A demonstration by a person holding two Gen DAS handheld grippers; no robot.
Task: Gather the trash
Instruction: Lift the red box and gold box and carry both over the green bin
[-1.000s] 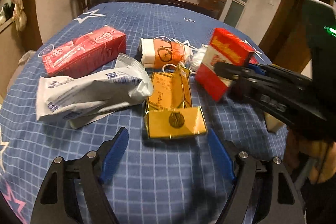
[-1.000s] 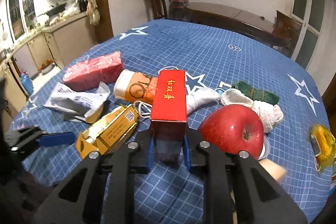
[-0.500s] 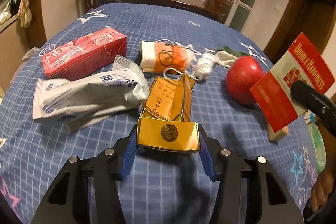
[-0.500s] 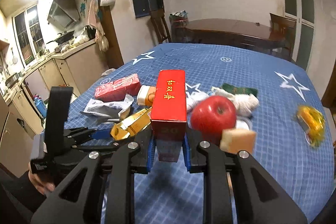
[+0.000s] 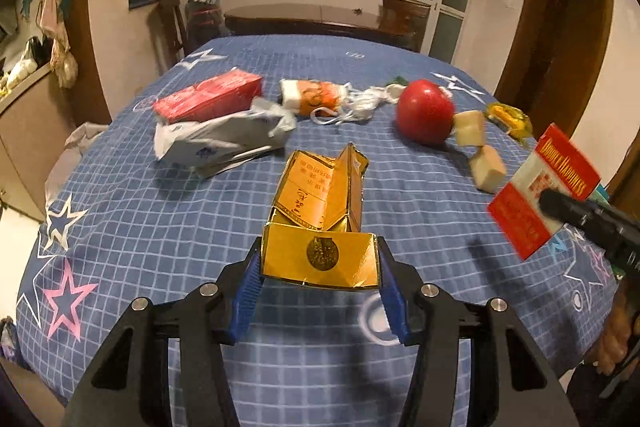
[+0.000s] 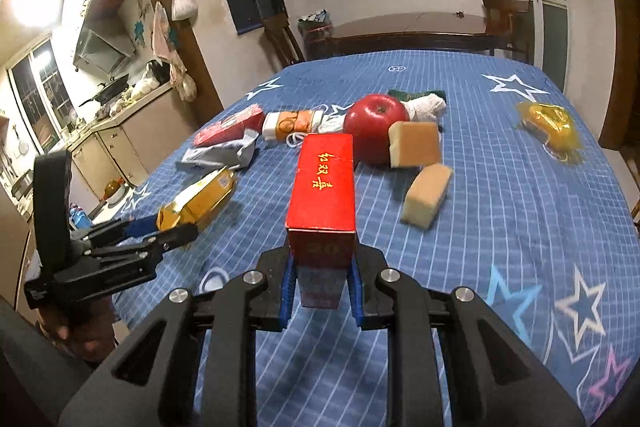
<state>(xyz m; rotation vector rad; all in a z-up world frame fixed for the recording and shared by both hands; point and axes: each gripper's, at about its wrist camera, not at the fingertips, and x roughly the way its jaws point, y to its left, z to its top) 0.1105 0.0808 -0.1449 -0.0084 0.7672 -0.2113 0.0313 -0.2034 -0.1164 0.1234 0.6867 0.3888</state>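
Note:
My left gripper (image 5: 320, 261) is shut on the near end of an opened gold cardboard box (image 5: 324, 203), which it holds just above the blue star-patterned tablecloth (image 5: 140, 227). My right gripper (image 6: 322, 263) is shut on the base of a red box with gold lettering (image 6: 324, 195), also off the table. The left wrist view shows the red box (image 5: 544, 195) at the right edge in the right gripper (image 5: 588, 219). In the right wrist view the gold box (image 6: 200, 199) hangs in the left gripper (image 6: 160, 231) at the left.
Further back on the table lie a red carton (image 5: 208, 99), a crumpled white wrapper (image 5: 224, 139), an orange-and-white roll (image 5: 312, 95), white string, a red apple (image 5: 424, 111), two beige blocks (image 5: 486, 169) and a yellow wrapper (image 5: 508, 117). Chairs and a wooden table stand behind.
My left gripper closed on the gold box and drew back with it, off the cloth. My right gripper pulled back toward the near table edge with the red box.

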